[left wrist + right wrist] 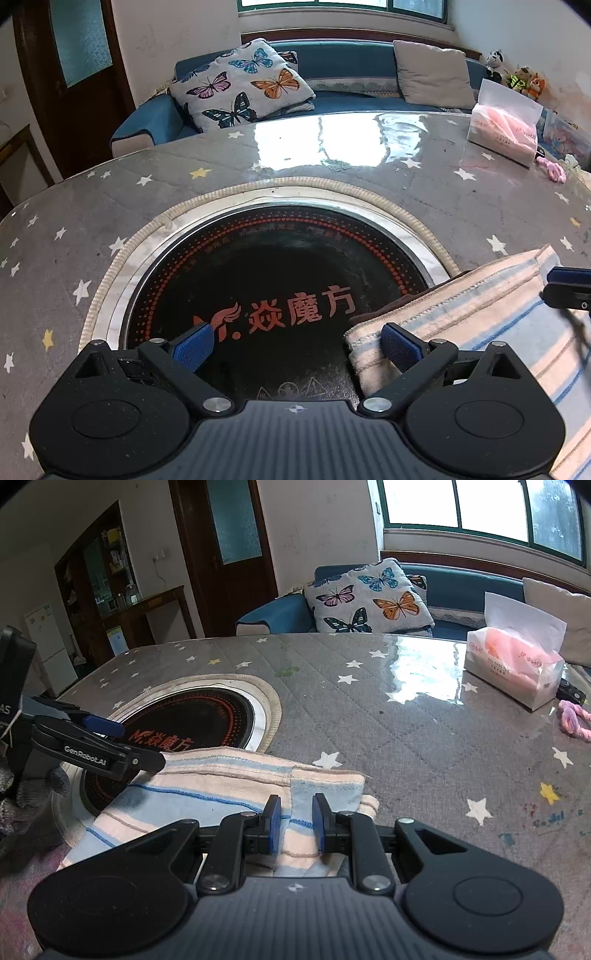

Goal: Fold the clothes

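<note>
A folded cloth (229, 786) with pink, white and blue stripes lies on the grey star-patterned table (406, 731), its left part over the round black hotplate (192, 720). My right gripper (296, 823) stands at the cloth's near right end, its jaws narrow, with a ridge of the fabric pinched between the blue pads. My left gripper (297, 347) is open wide over the hotplate (277, 277); its right pad hangs just over the left edge of the cloth (480, 314), and nothing is between its fingers. In the right wrist view the left gripper (142, 746) shows at the cloth's far left corner.
A pink tissue pack (517, 668) stands at the table's far right, with a pink yarn bundle (576, 723) beside it. A blue sofa with a butterfly cushion (240, 85) runs behind the table. A grey-gloved hand (22, 794) holds the left gripper.
</note>
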Motion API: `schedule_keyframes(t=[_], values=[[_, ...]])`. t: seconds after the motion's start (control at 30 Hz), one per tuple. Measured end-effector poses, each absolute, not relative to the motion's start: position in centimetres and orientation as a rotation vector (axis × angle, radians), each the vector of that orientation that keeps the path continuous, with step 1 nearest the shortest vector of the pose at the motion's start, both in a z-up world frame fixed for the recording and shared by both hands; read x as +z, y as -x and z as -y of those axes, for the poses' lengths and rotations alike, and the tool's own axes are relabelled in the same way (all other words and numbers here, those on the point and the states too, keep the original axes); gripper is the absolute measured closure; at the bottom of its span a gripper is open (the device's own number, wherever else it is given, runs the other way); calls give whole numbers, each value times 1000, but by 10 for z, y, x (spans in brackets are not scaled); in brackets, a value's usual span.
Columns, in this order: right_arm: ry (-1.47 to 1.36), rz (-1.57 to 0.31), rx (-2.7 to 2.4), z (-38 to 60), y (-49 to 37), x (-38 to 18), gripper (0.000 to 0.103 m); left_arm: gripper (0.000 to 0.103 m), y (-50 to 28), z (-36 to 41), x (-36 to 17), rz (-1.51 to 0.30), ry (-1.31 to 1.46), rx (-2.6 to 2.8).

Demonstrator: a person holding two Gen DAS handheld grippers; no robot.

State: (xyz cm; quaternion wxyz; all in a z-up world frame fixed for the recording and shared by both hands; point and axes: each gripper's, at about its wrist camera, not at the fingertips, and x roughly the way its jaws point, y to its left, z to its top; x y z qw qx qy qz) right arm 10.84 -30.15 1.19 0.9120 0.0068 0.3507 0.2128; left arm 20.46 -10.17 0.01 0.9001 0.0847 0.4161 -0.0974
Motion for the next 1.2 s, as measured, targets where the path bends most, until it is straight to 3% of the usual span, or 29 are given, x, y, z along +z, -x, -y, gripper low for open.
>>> schedule_keyframes(t=[0.43, 0.97, 1.03, 1.13, 1.2], values=[[-31, -715, 422, 303, -108, 14, 85, 4, -209, 108, 5, -847, -205, -201], [-7, -685, 400, 307, -97, 31, 84, 4, -150, 153, 27, -815, -224, -407], [6, -674, 413, 303, -91, 34, 82, 4, -138, 163, 27, -810, -244, -448], [38, -669, 431, 297, -84, 35, 68, 4, -123, 176, 21, -805, -286, -491], [82, -671, 429, 291, -79, 32, 68, 4, -116, 183, 15, -817, -310, -508]])
